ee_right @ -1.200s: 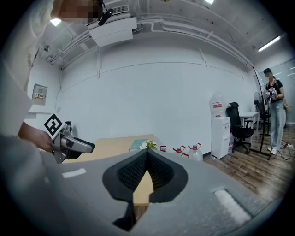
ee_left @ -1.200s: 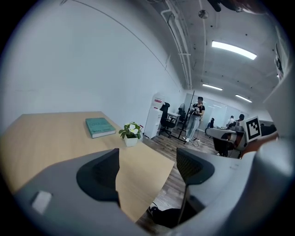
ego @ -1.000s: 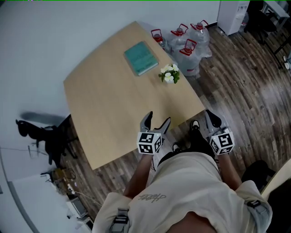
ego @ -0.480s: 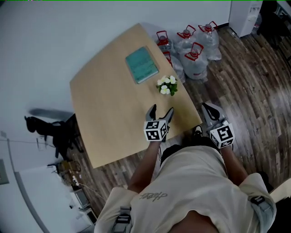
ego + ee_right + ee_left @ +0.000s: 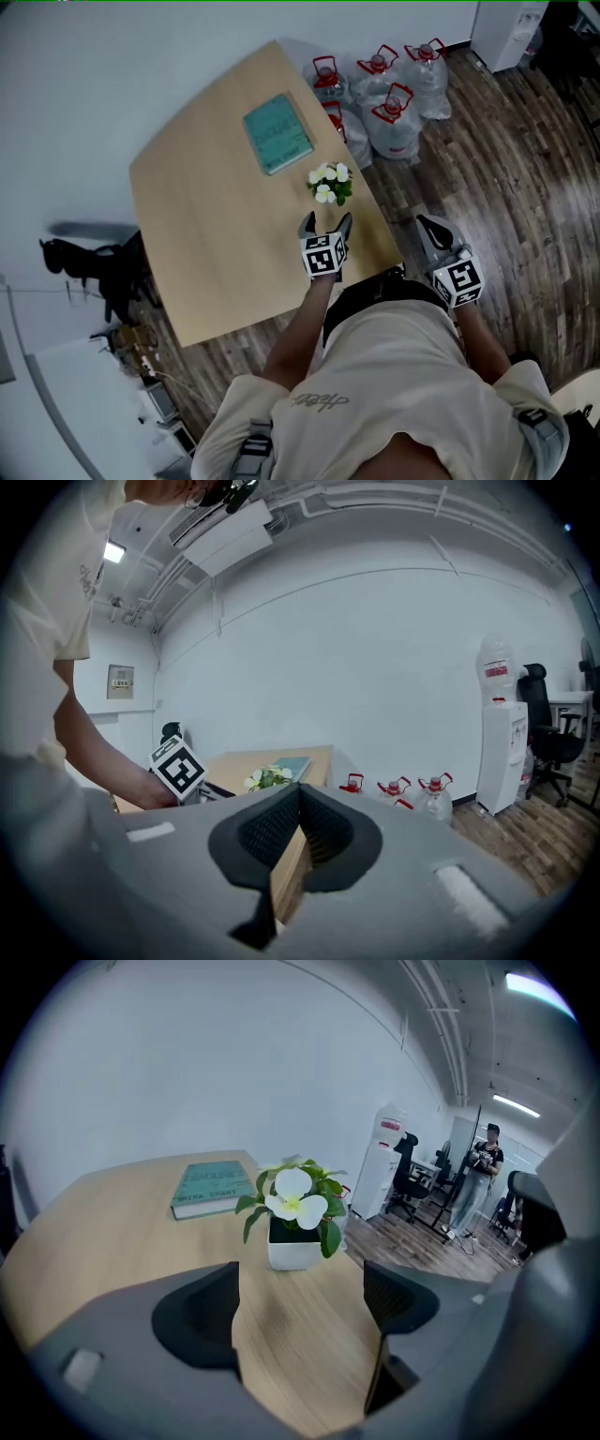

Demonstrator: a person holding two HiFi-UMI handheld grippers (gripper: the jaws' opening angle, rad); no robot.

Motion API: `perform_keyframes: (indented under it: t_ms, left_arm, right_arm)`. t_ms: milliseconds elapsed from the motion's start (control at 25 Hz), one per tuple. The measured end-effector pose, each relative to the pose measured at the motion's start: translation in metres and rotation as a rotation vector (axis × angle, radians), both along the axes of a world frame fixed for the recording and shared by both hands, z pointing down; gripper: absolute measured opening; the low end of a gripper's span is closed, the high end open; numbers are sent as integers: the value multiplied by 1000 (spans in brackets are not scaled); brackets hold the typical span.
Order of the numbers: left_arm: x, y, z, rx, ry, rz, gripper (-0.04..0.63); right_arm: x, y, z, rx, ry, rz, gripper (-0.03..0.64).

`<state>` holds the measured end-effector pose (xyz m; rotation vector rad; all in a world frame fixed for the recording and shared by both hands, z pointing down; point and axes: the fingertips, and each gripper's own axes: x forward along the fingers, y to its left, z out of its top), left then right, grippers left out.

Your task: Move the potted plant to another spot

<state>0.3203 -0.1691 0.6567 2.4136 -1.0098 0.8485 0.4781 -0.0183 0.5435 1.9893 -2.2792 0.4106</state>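
Our left gripper now sits nearer the potted plant, jaws opening and empty, ready to grasp; right gripper is closed.

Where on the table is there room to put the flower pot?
The wide bare table left of the book and potted plant is free, down to the near edge. Only the right side, with book and plant, is crowded.
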Motion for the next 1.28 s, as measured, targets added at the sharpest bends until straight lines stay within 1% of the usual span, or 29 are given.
perform_keyframes:
  t_ms: [120,360,480,600,760,920,1120,1160,1240,1280]
  left_arm:
    - [5,-8,12,-21,-21,-29,434]
    - [18,-18,30,-43,-35,-61,436]
    - [24,-26,37,-42,-45,-70,437]
    - [26,-36,41,-38,-54,-105,442]
    - [31,-42,41,-28,-48,-137,445]
    - [33,-46,42,-32,-47,-158,445]
    - [32,-57,41,1,-57,-174,439]
    - [32,-58,41,6,-55,-178,423]
    - [32,-61,41,16,-56,-183,355]
    - [32,-63,40,21,-58,-184,331]
  right_arm:
    - [7,2,4,-17,-5,-9,3]
    - [26,8,16,-52,-4,0,3]
    - [33,6,20,-64,-10,5,3]
    - [44,2,24,-77,-18,23,3]
    - [61,-2,32,-91,-14,36,3]
    - [77,-4,37,-94,-21,73,3]
    - [81,-3,46,-113,-29,88,3]
    - [81,-2,48,-118,-32,89,3]
    - [80,2,51,-126,-37,90,3]
    - [79,3,52,-129,-39,90,3]
